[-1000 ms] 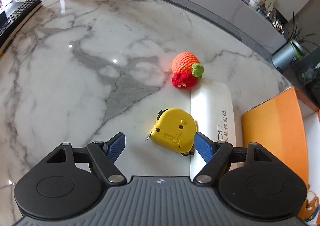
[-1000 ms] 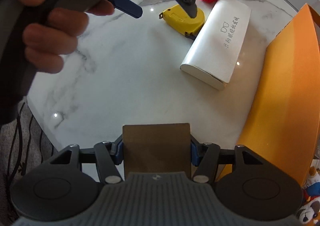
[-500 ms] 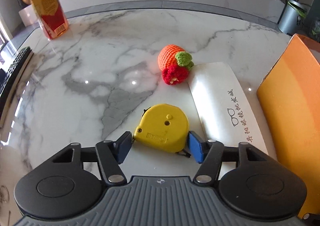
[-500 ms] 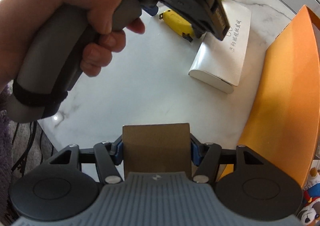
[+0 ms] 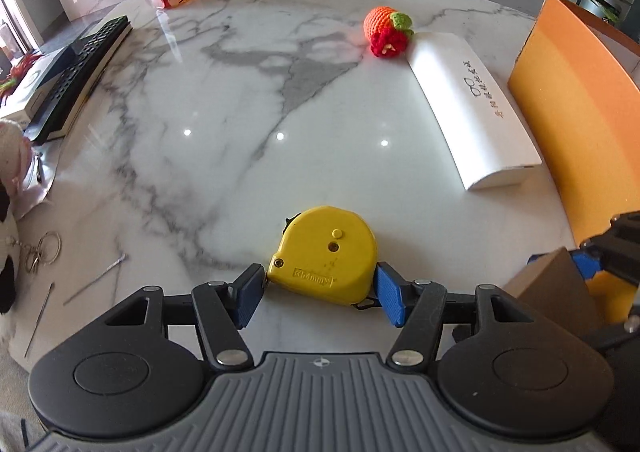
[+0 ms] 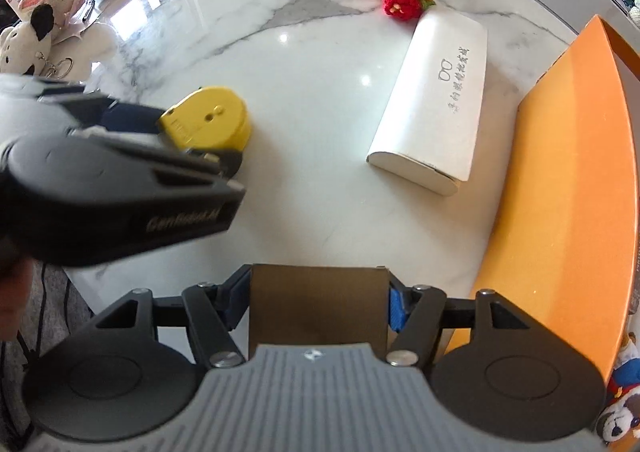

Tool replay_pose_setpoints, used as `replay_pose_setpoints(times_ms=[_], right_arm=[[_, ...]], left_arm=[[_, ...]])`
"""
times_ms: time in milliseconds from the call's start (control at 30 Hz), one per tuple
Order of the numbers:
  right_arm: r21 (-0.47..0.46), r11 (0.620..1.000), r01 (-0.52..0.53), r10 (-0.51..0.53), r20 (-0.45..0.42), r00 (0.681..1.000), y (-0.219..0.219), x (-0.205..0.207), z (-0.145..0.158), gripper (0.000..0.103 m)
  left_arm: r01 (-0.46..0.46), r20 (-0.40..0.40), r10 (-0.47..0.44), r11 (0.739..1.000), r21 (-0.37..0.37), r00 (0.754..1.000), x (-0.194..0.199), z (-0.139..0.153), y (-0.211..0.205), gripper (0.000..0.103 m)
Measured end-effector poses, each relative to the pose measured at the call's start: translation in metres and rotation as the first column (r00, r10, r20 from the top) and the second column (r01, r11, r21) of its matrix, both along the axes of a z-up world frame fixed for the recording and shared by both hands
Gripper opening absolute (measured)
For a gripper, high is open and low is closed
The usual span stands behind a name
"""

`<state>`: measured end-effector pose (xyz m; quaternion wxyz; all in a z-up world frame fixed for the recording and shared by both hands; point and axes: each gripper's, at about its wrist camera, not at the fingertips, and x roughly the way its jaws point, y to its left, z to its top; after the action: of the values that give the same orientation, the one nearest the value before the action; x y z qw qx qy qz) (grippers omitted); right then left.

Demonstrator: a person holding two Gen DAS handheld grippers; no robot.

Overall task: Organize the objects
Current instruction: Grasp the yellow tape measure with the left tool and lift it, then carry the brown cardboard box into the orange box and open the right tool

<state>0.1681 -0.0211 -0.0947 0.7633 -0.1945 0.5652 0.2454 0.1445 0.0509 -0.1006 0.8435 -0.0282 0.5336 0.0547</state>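
Because our left gripper (image 5: 320, 288) has its blue fingers (image 5: 390, 298) clamped on the curved flanks of the yellow tape measure (image 5: 326, 252), the risk we see is the smooth rounded case squirting out forward when lifted; the fingers have just been closing on it, and they catch only its near end. It sits near the tabletop's (image 5: 240, 100) near edge, well apart from the white box (image 5: 472, 108) and the crocheted toy (image 5: 386, 32) by the far right edge. A drop here could send it off that edge. Our right gripper (image 6: 318, 306) is clamped on a brown cardboard piece (image 6: 318, 304), close beside the orange box (image 6: 568, 180); the two grippers work near each other and could collide. Both grippers point steeply down at the tabletop.
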Motion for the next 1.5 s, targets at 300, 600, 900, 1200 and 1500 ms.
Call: replay_pose_setpoints(times_ms=[300,600,900,1200,1500], right_arm=[[0.002,1.0,0.016,-0.016,0.005,1.0,-0.02,0.014,-0.026,0.068],[0.008,1.0,0.005,-0.006,0.032,0.999,-0.015,0.011,-0.027,0.061],[0.059,0.996,0.06,-0.063,0.066,0.996,-0.026,0.001,-0.015,0.061],[0.17,0.975,0.141,-0.152,0.056,0.987,-0.051,-0.007,0.019,0.061],[0.307,0.923,0.232,-0.246,0.007,0.969,-0.094,-0.011,0.081,0.061]], left_arm=[[-0.004,0.025,0.004,1.0,-0.003,1.0,-0.012,-0.001,0.002,0.071],[0.024,0.053,-0.025,1.0,0.013,0.998,-0.014,-0.001,-0.001,0.069],[0.04,0.12,-0.043,0.999,0.027,0.992,-0.021,0.013,-0.003,0.068],[0.04,0.217,-0.033,0.999,-0.026,0.975,-0.023,0.038,0.004,0.068],[0.023,0.223,-0.009,0.998,-0.063,0.975,-0.02,0.039,0.011,0.069]])
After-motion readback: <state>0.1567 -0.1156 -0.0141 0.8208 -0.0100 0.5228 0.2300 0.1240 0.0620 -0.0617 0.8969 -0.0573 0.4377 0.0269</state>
